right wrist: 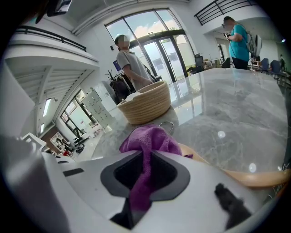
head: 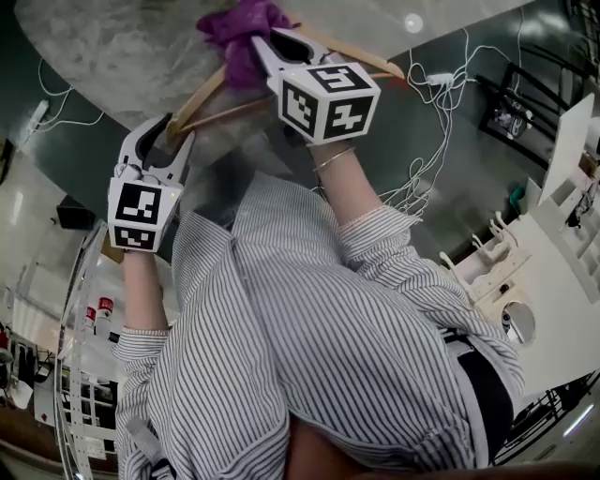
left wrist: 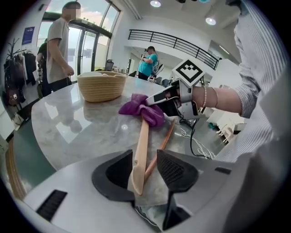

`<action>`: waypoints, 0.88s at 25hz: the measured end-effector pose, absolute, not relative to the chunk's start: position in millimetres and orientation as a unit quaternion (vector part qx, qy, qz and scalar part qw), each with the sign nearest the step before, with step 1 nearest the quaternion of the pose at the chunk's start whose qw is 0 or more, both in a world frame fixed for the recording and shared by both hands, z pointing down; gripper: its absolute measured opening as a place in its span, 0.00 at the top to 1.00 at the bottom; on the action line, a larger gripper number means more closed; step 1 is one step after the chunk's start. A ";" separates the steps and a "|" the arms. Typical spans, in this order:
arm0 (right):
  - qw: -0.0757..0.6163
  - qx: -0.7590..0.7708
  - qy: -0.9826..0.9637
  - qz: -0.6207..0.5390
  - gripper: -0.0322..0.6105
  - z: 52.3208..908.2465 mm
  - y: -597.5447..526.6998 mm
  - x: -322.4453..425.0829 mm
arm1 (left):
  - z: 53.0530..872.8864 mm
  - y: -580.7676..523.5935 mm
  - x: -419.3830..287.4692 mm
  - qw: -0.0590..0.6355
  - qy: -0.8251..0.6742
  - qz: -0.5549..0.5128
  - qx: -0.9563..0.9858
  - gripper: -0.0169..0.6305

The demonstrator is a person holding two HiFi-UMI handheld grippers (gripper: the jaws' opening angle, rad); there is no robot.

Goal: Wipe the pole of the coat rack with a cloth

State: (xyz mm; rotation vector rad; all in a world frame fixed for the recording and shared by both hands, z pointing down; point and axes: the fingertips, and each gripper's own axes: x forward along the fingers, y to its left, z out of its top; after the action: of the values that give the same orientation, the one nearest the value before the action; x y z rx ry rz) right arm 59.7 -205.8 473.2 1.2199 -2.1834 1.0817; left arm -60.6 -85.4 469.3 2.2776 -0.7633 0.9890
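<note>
Purple cloth (head: 246, 28) is seen in the head view bunched over the middle of a wooden hanger (head: 202, 94), which lies on the marble surface (head: 112, 47). The cloth is pinched by the right gripper (head: 267, 45), while the left gripper (head: 167, 136) sits at the hanger's near end. No standing rack is visible, so the hanger's thin lower bar (head: 234, 111) is judged to be the pole meant.

From the left gripper view, the jaws are seen standing apart, with the tip of 1 hanger arm between them. It lies against 1 jaw only and is not clamped. The wipe is judged to be at its start. For it to go well, the hanger would be pinned at this end first so that it cannot slide. The cloth would then be pressed flat onto the bar and drawn along its whole length, not dabbed at the centre.

From the right gripper view, the jaws are seen closed on a fold of the cloth, the bulk of which hangs ahead of them. A metal hook (right wrist: 167, 125) shows just beyond.

Counted: 1 cloth, 1 hanger, 1 woven basket (right wrist: 146, 105), 2 grippers, and 2 bystanders (right wrist: 129, 63) far behind the surface.
</note>
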 end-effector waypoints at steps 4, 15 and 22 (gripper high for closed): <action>0.200 0.442 -0.783 0.389 0.86 471.7 -204.8 56.6 | 467.0 -103.8 -41.5 0.243 -0.261 0.370 0.858 0.73; 0.188 0.453 -0.780 0.388 0.86 465.6 -208.2 64.0 | 478.7 -134.8 -0.1 0.219 -0.223 0.387 0.868 0.73; 0.183 0.461 -0.777 0.388 0.86 465.7 -208.9 66.5 | 488.5 -140.0 12.6 0.198 -0.211 0.410 0.865 0.82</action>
State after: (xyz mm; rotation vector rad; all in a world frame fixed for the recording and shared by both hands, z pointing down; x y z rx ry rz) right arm 66.5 -208.9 465.7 1.2997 -2.1916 1.0960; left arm 12.6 -140.0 488.5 2.4198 -0.5893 1.1475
